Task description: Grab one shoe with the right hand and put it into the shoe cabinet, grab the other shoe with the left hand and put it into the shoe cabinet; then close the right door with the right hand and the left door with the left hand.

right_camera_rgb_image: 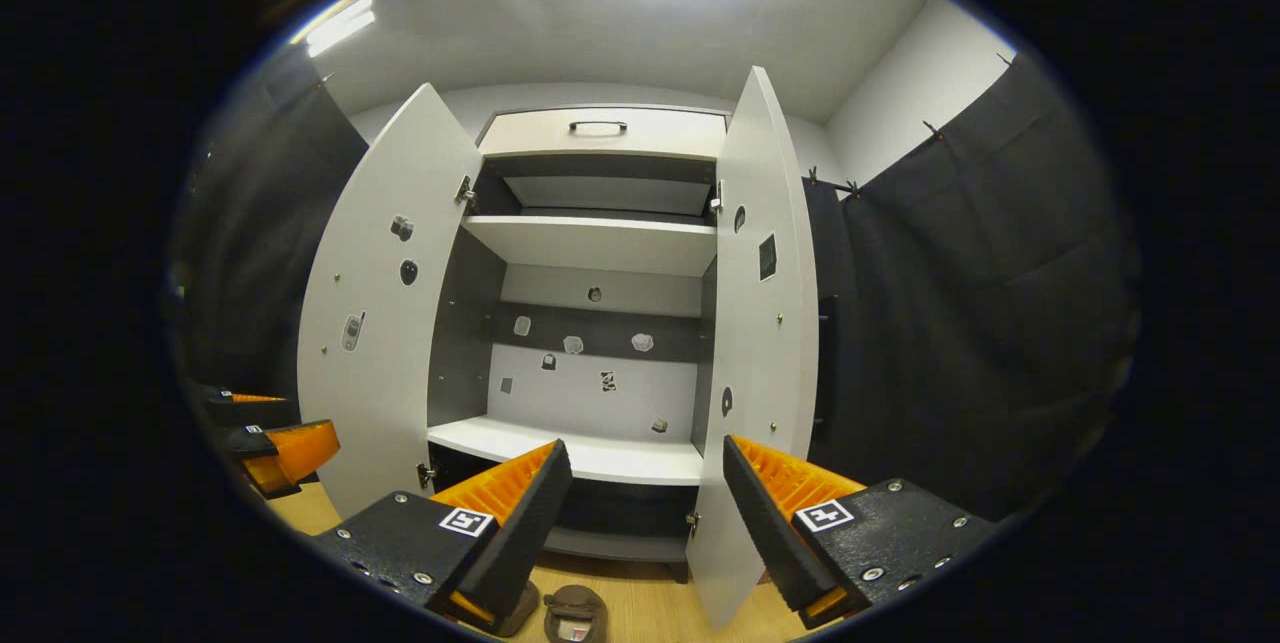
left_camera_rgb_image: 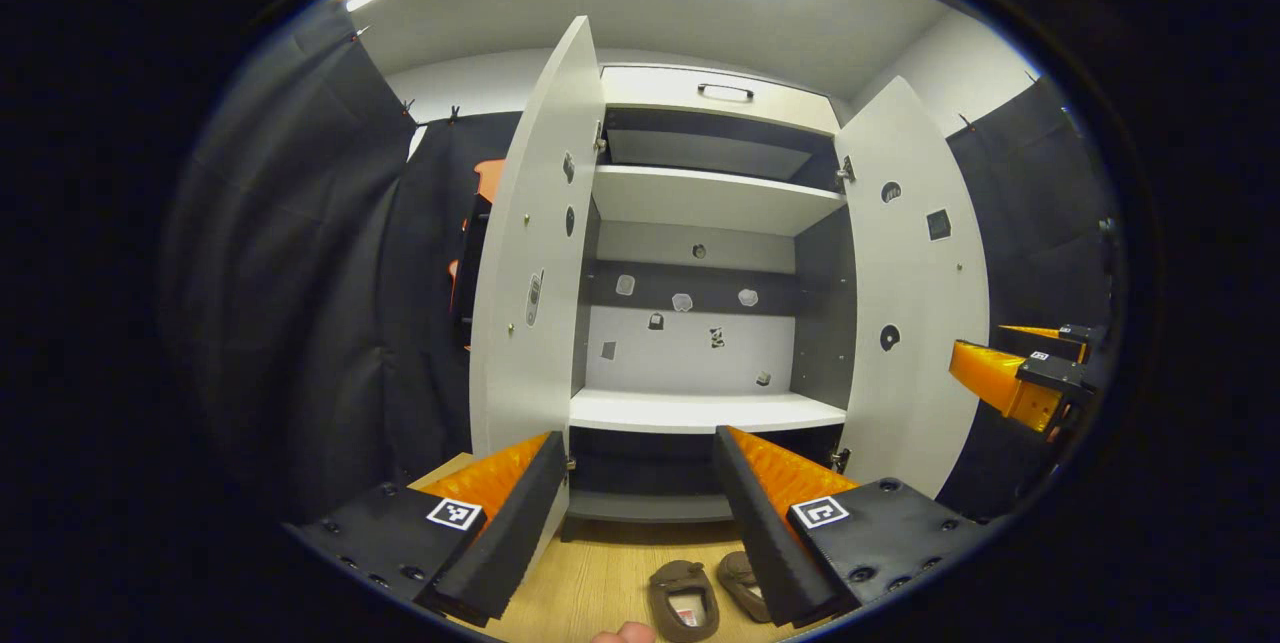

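Observation:
The white shoe cabinet [left_camera_rgb_image: 700,198] stands ahead with its left door [left_camera_rgb_image: 530,273] and right door [left_camera_rgb_image: 915,293] swung wide; its shelves hold nothing. Two brown shoes [left_camera_rgb_image: 685,598] [left_camera_rgb_image: 742,583] lie side by side on the wooden floor in front of it, low in the left gripper view. One brown shoe [right_camera_rgb_image: 575,615] also shows low in the right gripper view, before the cabinet [right_camera_rgb_image: 600,243]. My left gripper [left_camera_rgb_image: 640,483] is open above the shoes, with nothing between its fingers. My right gripper [right_camera_rgb_image: 645,493] is open too, facing the right door's [right_camera_rgb_image: 760,343] edge; it also shows off to the right as the right gripper [left_camera_rgb_image: 1020,378].
Black cloth walls close in on both sides. A drawer with a handle [left_camera_rgb_image: 725,91] tops the cabinet. The wooden floor [left_camera_rgb_image: 590,583] runs in front of the cabinet. The left gripper [right_camera_rgb_image: 270,448] shows at the left edge of the right gripper view.

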